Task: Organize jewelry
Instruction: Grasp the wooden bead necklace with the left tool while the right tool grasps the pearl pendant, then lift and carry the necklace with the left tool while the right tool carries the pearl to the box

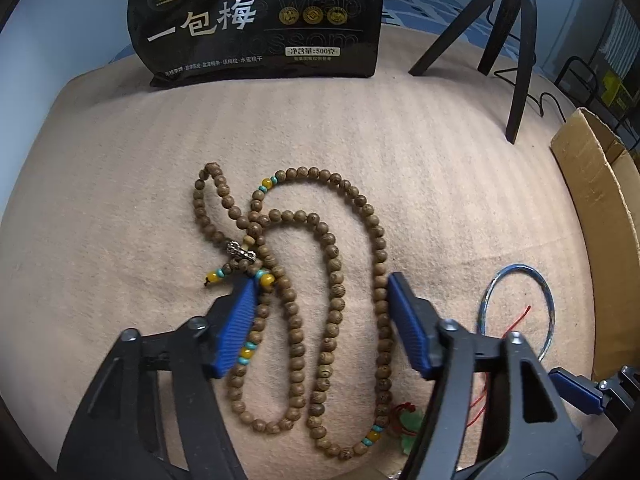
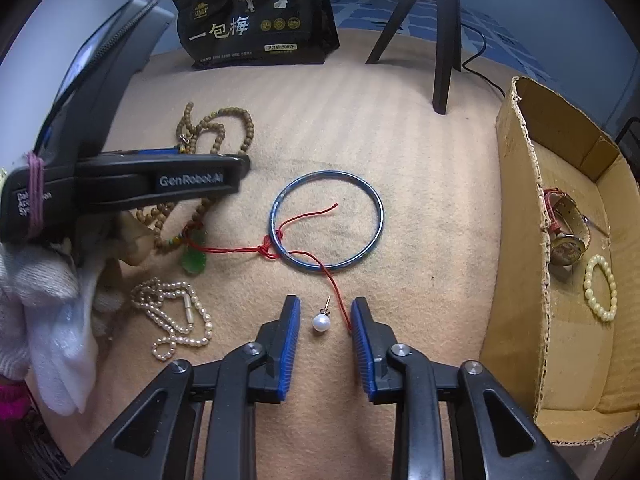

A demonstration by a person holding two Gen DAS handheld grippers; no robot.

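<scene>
Both jaws gape: wooden bead necklace (image 1: 312,300) loops run lengthwise between them, apparently untouched.

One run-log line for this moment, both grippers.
left gripper: open over wooden bead necklace | right gripper: open around pearl earring | cardboard box: watch, bead bracelet inside

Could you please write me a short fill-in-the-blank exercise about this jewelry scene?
1. The pearl earring lies between the fingers of the ____ tool.
2. The watch and pale bead bracelet lie inside the ____ box.
3. The left tool straddles the ____ bead necklace.
4. A ____ cord crosses the blue bangle.

Answers: right; cardboard; wooden; red
</scene>
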